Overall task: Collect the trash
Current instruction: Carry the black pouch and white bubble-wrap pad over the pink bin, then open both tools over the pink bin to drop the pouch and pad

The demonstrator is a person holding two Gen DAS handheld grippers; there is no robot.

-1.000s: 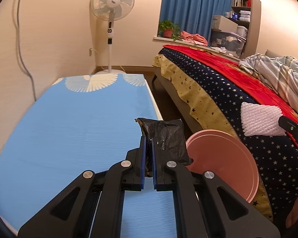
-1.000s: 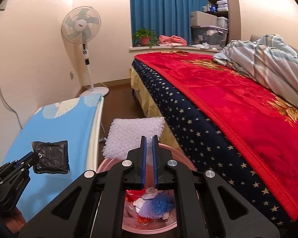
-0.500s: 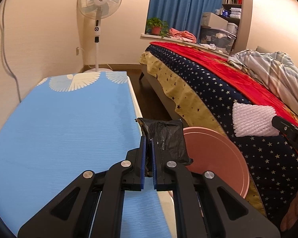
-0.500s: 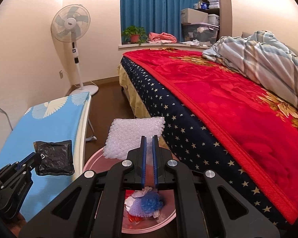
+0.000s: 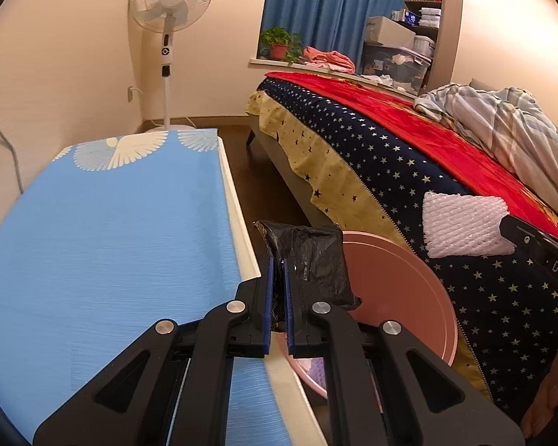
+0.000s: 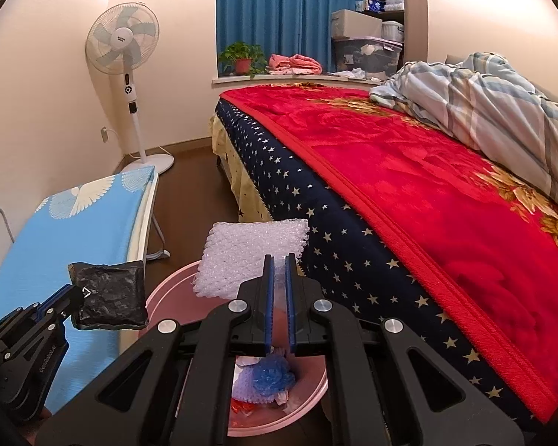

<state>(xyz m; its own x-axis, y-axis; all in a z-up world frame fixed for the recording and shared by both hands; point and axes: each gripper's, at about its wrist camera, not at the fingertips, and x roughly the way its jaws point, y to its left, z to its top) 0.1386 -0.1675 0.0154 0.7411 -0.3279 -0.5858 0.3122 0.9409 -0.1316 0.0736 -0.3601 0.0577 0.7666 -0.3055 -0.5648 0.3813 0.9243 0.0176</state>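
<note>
**Both grippers closing in on the pink bin**

Bedroom setup: a table (image 5: pixel 104 245) with a blue bird-print cover on one side, a bed (image 6: pixel 409 200) with a red blanket and starry navy spread on the other, and a pedestal fan (image 6: pixel 124 52) in the corner.

Compared with a second ago, the left gripper (image 5: pixel 277 271) has slid off the blue table toward the gap by the bed, so the black plastic bag (image 5: pixel 312 256) it carries now hangs right at the rim of the pink trash bin (image 5: pixel 398 290) rather than over the table. Its fingers are clamped on the bag's edge. That probably means the drop is close.

The right gripper (image 6: pixel 277 290) has also come in over the bin. Its fingers are pressed onto a sheet of white bubble wrap (image 6: pixel 249 256), which sticks up above the far rim.

Inside the bin there's already stuff: a blue crumpled wad (image 6: pixel 269 375), some whitish scraps and a bit of red wrapper at the bottom. So collecting looks well underway, with both pieces not yet released.
</note>
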